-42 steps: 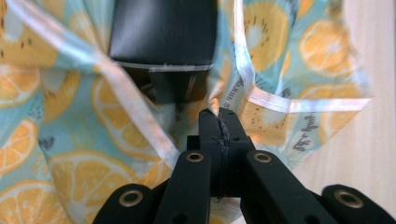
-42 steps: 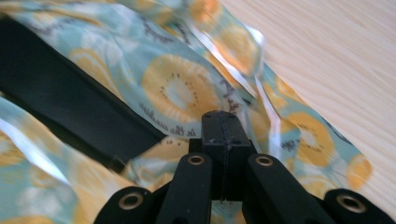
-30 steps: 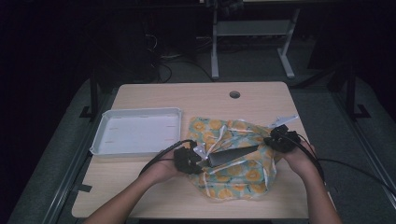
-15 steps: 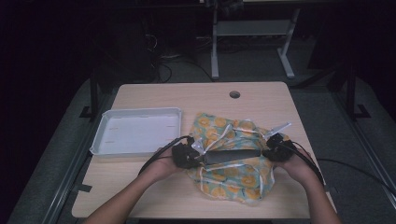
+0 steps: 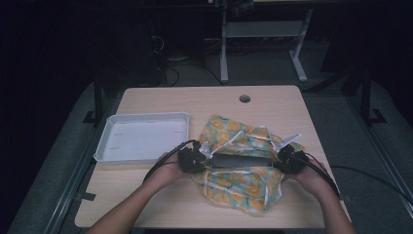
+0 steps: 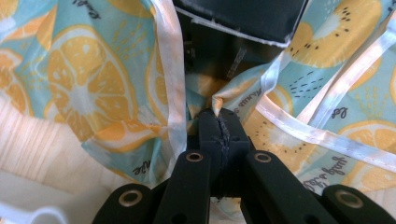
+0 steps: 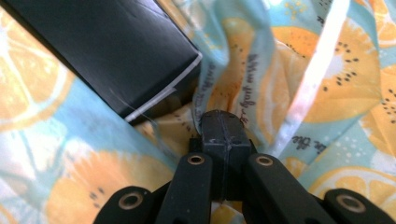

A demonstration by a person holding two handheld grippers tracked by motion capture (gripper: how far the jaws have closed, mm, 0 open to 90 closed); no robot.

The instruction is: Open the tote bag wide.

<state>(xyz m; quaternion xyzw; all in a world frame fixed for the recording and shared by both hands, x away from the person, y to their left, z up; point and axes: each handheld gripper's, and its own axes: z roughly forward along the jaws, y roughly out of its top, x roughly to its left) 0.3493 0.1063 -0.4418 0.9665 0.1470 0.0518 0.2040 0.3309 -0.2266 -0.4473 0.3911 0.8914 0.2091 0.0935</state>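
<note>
The cloth [image 5: 243, 161], printed with orange slices, lies crumpled on the tabletop [image 5: 195, 100] right of the tray [image 5: 141, 139], wrapped about a dark box [image 5: 241, 160]. It looks light, soft and limp, best taken by its hemmed edges. The left gripper [image 6: 219, 126] has its fingers pressed together on a fold of cloth; the right gripper [image 7: 223, 125] pinches another fold likewise.

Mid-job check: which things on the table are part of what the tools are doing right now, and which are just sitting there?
In the job:
- patterned cloth, pinched at each end
- black box lying on the cloth
- left tool, shut on the cloth
- right tool, shut on the cloth

Lying about:
- white tray, left of the cloth
- table
</note>
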